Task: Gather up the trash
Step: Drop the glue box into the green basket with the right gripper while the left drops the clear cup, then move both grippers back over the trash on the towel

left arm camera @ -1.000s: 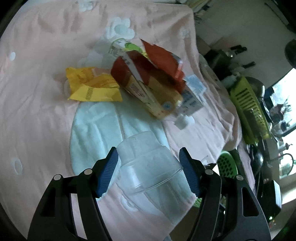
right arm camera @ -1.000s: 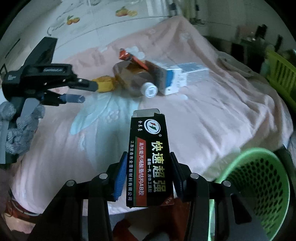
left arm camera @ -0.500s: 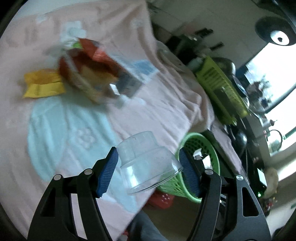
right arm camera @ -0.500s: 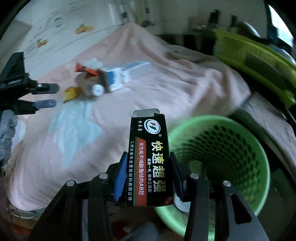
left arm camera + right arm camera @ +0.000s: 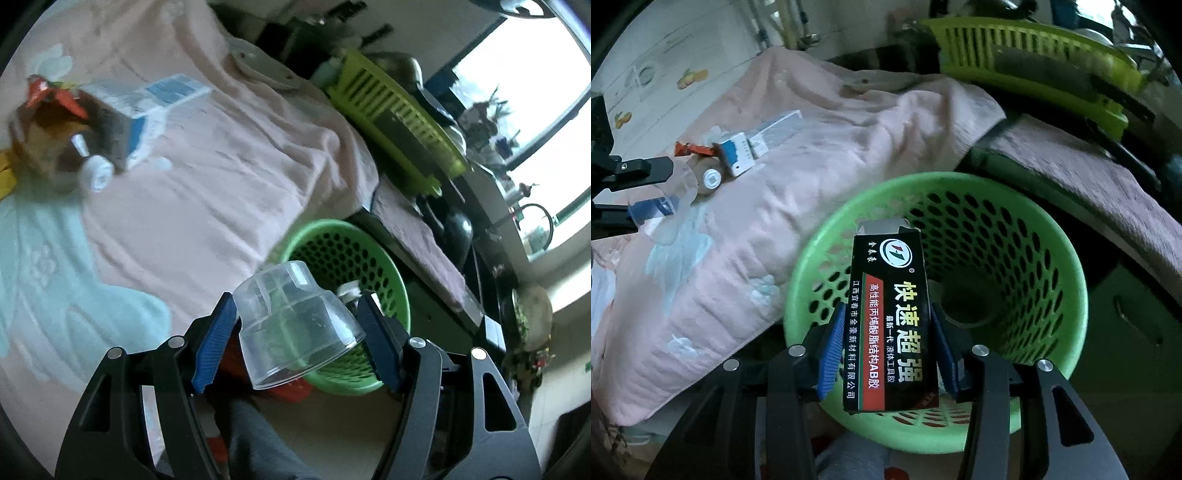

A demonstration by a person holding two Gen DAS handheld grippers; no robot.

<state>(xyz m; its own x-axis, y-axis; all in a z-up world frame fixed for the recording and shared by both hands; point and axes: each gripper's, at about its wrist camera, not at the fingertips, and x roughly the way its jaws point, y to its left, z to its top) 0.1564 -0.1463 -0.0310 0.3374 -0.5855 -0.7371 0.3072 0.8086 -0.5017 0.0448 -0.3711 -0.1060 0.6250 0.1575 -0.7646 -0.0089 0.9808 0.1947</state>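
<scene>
My left gripper point(image 5: 297, 334) is shut on a clear plastic cup point(image 5: 295, 325), held at the bed's edge just before the green perforated basket point(image 5: 369, 254). My right gripper point(image 5: 886, 339) is shut on a black glue box point(image 5: 890, 321) with Chinese print, held upright over the near rim of the same basket point(image 5: 1063, 266). The left gripper and its clear cup point(image 5: 670, 199) also show at the left of the right wrist view. More trash lies on the bed: a brown bottle with a white cap point(image 5: 74, 155), a blue-and-white carton point(image 5: 159, 99) and a red wrapper point(image 5: 48, 94).
The bed is covered by a pink blanket point(image 5: 221, 166) with pale blue flower patches. A lime green slatted crate point(image 5: 395, 114) stands on a dark counter beyond the basket. A mauve cloth point(image 5: 1108, 192) drapes the counter edge. A small white object point(image 5: 349, 288) lies inside the basket.
Both grippers have swung right from over the bed toward the green basket, each still holding its item. The glue box now sits over the basket's near rim.
</scene>
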